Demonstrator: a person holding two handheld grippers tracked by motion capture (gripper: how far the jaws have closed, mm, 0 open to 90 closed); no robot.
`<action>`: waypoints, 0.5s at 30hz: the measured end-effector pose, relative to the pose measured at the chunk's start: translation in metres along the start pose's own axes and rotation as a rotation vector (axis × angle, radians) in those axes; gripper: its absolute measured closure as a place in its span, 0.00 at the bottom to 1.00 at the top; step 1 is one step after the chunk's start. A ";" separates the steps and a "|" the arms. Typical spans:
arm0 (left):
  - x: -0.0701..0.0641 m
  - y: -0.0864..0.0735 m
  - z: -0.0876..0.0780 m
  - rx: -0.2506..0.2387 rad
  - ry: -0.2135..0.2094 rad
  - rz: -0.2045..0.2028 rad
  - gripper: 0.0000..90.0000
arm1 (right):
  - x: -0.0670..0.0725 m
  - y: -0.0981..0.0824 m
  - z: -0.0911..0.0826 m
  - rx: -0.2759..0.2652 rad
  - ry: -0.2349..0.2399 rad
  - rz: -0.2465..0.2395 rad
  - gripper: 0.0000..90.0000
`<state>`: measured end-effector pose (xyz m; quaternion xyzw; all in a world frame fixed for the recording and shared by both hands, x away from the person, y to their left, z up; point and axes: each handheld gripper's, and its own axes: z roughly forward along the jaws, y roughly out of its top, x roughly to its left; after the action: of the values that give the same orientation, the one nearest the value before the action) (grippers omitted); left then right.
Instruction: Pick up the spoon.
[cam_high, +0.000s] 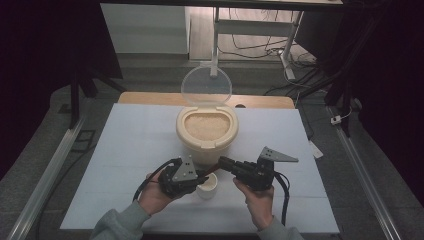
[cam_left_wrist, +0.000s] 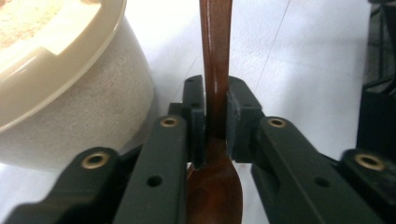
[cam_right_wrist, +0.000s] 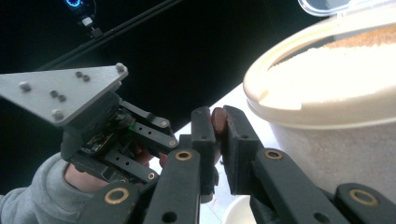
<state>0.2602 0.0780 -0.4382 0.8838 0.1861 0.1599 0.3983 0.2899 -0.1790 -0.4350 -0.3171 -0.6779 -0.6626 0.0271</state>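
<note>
Brown wooden spoon (cam_left_wrist: 215, 70) spans between both grippers, low over the white table (cam_high: 130, 145), just in front of the cream rice container (cam_high: 207, 131) (lid (cam_high: 206, 86) tipped up, grain showing). Left gripper (cam_left_wrist: 215, 109) has its pads against the spoon's neck just above the bowl, handle running away from it; a small white cup (cam_high: 207, 188) sits on the table just beside it. Right gripper (cam_right_wrist: 218, 122) is clamped narrow on the handle's rounded end, with the container's wall close beside it.
</note>
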 end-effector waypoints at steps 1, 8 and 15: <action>0.003 -0.002 -0.002 -0.017 -0.012 -0.042 0.72 | 0.000 0.001 -0.001 -0.002 0.002 -0.002 0.92; 0.012 -0.018 -0.015 -0.066 -0.018 -0.157 0.46 | -0.003 0.005 -0.007 -0.027 0.007 0.000 0.92; 0.015 -0.046 -0.035 -0.096 0.022 -0.231 0.33 | -0.004 0.010 -0.014 -0.056 0.002 -0.016 0.92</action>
<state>0.2491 0.1353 -0.4489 0.8347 0.2831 0.1311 0.4537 0.2923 -0.1938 -0.4263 -0.3117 -0.6616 -0.6819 0.0133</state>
